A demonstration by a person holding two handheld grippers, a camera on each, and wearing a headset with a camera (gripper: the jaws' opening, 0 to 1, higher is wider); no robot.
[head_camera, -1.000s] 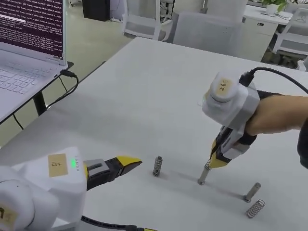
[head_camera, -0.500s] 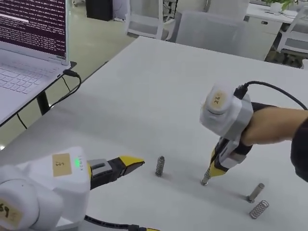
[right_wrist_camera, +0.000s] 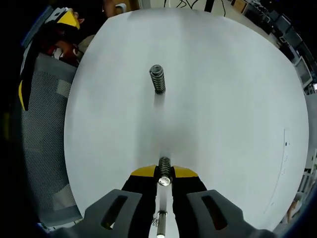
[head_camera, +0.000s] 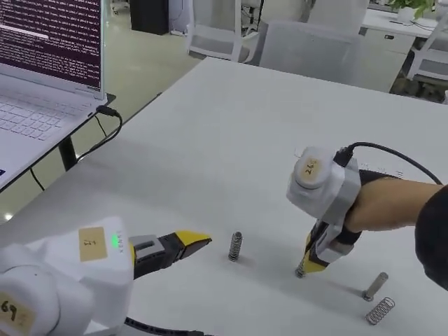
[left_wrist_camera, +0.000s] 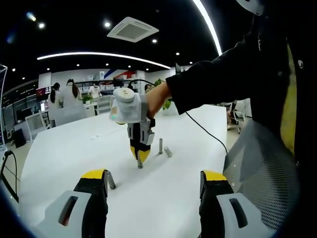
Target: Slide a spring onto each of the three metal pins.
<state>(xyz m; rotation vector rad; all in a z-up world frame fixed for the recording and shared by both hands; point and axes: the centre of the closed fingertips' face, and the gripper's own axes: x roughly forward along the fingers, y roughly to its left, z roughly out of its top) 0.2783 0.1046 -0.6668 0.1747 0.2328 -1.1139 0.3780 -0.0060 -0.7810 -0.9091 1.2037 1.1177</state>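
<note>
**Seating the second spring on the middle pin.**
Right tongs [right_wrist_camera: 164,173] are pinched narrow around the second spring [right_wrist_camera: 164,162] on the middle pin [right_wrist_camera: 164,181]; left tongs [left_wrist_camera: 153,174] hang wide and empty. The sprung pin [head_camera: 236,246] looks finished. The next move is probably to pick up the loose spring [head_camera: 380,311] on the desk [head_camera: 231,140] for the bare pin [head_camera: 375,285].
</note>
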